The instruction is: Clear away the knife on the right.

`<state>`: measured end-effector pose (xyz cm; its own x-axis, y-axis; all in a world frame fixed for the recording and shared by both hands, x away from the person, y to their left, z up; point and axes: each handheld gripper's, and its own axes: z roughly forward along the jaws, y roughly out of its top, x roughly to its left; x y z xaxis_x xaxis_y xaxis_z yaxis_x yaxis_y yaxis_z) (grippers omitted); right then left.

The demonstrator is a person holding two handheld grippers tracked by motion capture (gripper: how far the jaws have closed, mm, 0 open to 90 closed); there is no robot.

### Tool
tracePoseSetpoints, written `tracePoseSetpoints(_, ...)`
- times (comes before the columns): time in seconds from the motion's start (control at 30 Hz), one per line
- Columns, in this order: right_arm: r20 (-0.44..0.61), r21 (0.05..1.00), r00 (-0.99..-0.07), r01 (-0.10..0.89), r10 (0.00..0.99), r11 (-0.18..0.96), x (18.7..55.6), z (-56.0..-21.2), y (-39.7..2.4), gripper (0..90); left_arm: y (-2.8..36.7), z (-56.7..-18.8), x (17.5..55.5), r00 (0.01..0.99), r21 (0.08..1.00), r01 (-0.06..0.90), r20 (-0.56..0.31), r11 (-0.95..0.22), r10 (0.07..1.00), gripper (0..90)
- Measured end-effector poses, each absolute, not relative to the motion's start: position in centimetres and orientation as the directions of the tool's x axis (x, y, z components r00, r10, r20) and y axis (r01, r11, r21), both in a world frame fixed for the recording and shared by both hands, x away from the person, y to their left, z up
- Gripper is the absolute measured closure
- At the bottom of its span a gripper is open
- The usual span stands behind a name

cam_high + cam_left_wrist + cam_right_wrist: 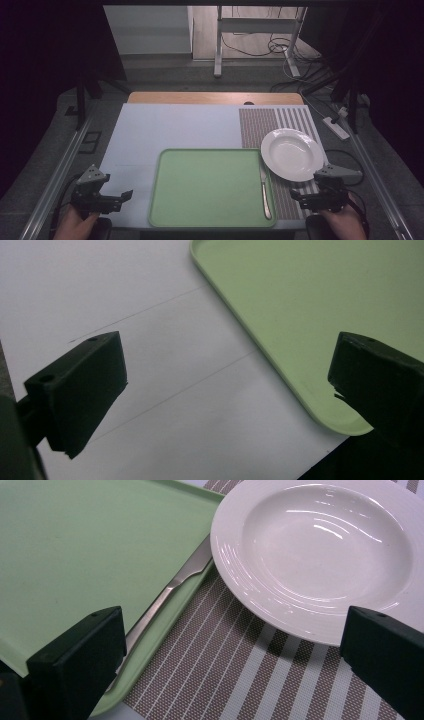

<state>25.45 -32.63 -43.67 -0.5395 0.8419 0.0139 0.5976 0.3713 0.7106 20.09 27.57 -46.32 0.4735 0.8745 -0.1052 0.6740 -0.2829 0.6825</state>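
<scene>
Nearest the person, the left gripper [126,194] hangs over the white table cover [150,390] with its jaws wide apart and nothing between them; the green tray [300,315] lies just ahead of it, on its right-jaw side. The right gripper [296,198] (jaws also spread, holding nothing) hovers over the striped mat [240,670]. Ahead of its left jaw a knife [170,592] lies along the tray's edge. Just beyond its jaws sits the white plate [320,550], its rim overlapping the tray's corner.

Black two-jaw tool [127,194] in each hand, grey three-cornered top plates.
</scene>
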Motion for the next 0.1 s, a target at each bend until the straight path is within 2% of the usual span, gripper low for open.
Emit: tracePoseSetpoints(0.1, 0.008, 0.706, -0.543, 0.598, 0.84, 0.38, 25.52, -43.74, -32.6, 0.0, 27.52, -46.28, 20.12, 0.473, 0.684, 0.673, -0.107, -0.28, 0.875, 2.6)
